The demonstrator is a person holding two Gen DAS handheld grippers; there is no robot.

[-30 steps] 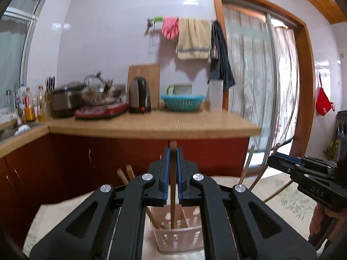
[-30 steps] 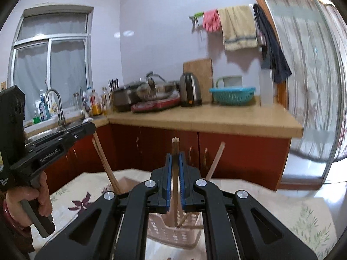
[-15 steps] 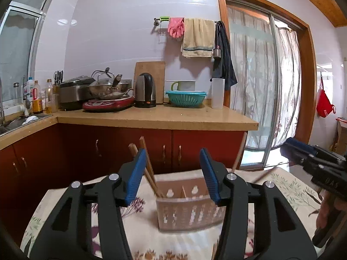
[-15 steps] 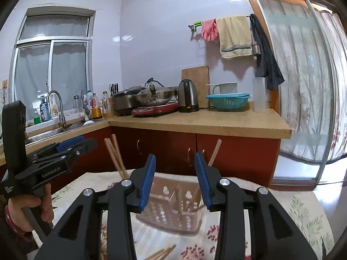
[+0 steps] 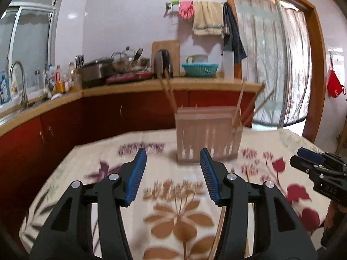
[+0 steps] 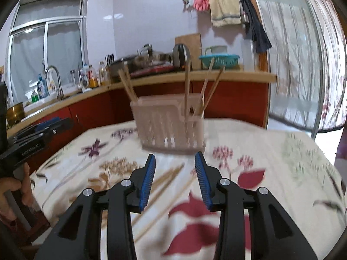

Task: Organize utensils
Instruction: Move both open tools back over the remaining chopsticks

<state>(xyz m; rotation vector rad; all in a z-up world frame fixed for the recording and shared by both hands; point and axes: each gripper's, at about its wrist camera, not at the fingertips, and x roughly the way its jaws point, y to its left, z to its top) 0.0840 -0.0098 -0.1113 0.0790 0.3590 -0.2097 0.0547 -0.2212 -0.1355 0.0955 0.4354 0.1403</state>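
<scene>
Left gripper (image 5: 173, 155) open — basket (image 5: 208, 136) blurred.

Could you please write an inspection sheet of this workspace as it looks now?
Surface: table under a floral tablecloth.
Job's things: pale slotted plastic utensil basket standing on the cloth, wooden chopsticks upright or leaning inside it; loose wooden chopsticks lying flat on the cloth.
Clutter: nothing seen.
Grippers: left gripper open, empty; right gripper open, empty.
Cables: nothing seen.
Surroundings: kitchen counter with kettle, teal basket, sink tap.
</scene>
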